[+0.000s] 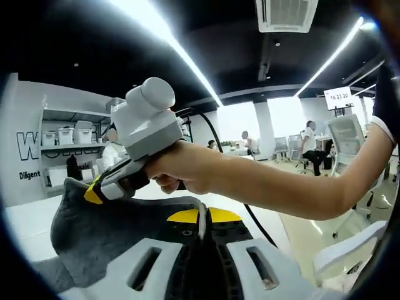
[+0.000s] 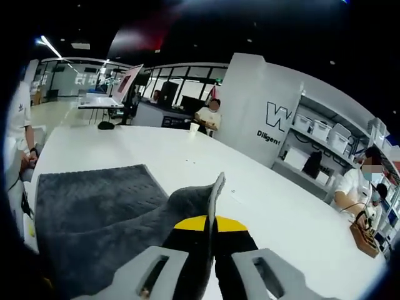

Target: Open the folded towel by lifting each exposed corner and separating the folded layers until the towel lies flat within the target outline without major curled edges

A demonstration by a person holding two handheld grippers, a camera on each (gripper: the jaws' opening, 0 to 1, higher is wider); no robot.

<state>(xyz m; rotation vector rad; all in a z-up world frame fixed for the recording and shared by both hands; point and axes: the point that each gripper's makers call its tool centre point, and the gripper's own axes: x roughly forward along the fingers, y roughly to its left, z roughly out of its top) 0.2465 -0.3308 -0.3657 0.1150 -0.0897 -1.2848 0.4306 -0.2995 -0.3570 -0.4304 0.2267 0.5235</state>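
Note:
The dark grey towel (image 2: 94, 212) lies partly spread on the white table (image 2: 187, 156), with one edge pulled up off it. In the right gripper view my right gripper (image 2: 211, 222) is shut on that raised edge, and a fold of cloth stands between its yellow-tipped jaws. My left gripper (image 1: 201, 215) is shut on another raised part of the towel (image 1: 100, 234), the cloth pinched in the slit between its jaws. In the left gripper view the right gripper (image 1: 92, 192) comes in held by a hand (image 1: 187, 172), clamped on a towel corner to the left.
The white table (image 1: 25, 225) runs on beyond the towel. White chairs (image 1: 347, 134) stand to the right in the left gripper view. Several people sit at desks behind, and shelves with white bins (image 2: 325, 131) line the wall.

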